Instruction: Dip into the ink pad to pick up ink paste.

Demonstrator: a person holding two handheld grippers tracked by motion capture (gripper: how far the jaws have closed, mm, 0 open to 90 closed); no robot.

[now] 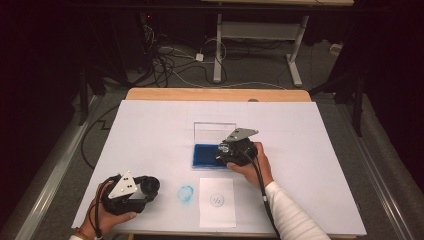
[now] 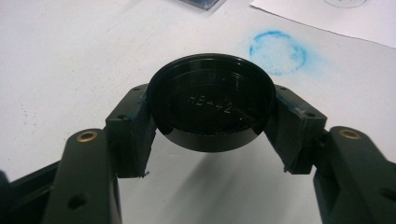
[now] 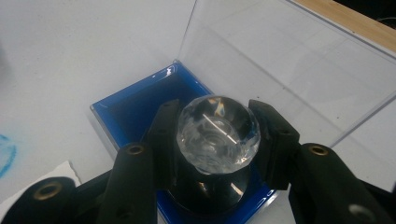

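My left gripper (image 1: 146,187) rests near the table's front left, shut on a round black cap (image 2: 212,107) that it grips by the rim, with raised lettering inside. My right gripper (image 1: 227,152) is shut on a stamp with a clear faceted knob (image 3: 217,133) and a black base (image 3: 210,193). The stamp sits over the blue ink pad (image 3: 130,109) in its tray (image 1: 204,156), whose clear lid (image 3: 280,60) stands open behind it. Whether the base touches the pad is hidden.
A small white paper (image 1: 217,201) with a faint round mark lies at the front centre. A blue ink smudge (image 1: 186,194) stains the white table cover (image 1: 150,130) between the paper and my left gripper. Bare white surface stretches left, right and behind the tray.
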